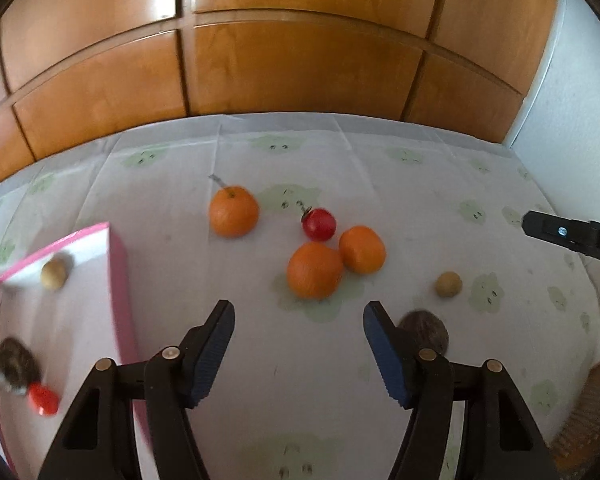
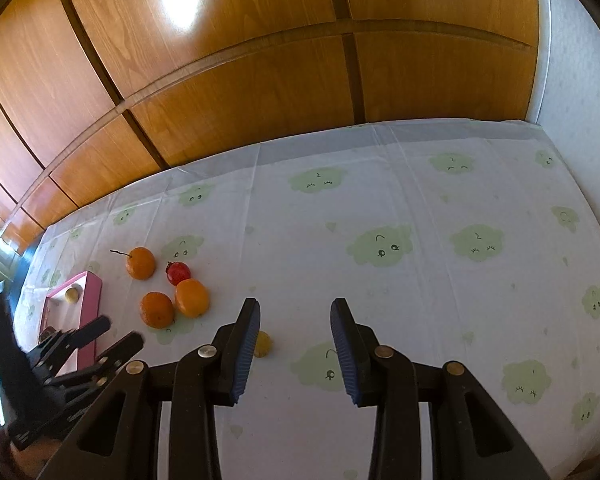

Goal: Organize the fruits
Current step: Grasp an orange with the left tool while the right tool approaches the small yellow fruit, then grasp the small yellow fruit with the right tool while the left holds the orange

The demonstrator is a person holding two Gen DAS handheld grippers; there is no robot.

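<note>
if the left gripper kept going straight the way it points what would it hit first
Probably the nearest orange, which sits just ahead of the empty left gripper, slightly right of centre. Depth is unclear; it might meet the tablecloth first.

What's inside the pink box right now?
Inside the pink box: a small tan round fruit, a brown fuzzy fruit and a small red fruit. Its near end is outside the frame.

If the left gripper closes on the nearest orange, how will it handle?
The nearest orange looks round and firm, so it will probably roll if nudged. It touches a second orange, which may shift too. The left gripper, open and empty, looks wide enough.
</note>
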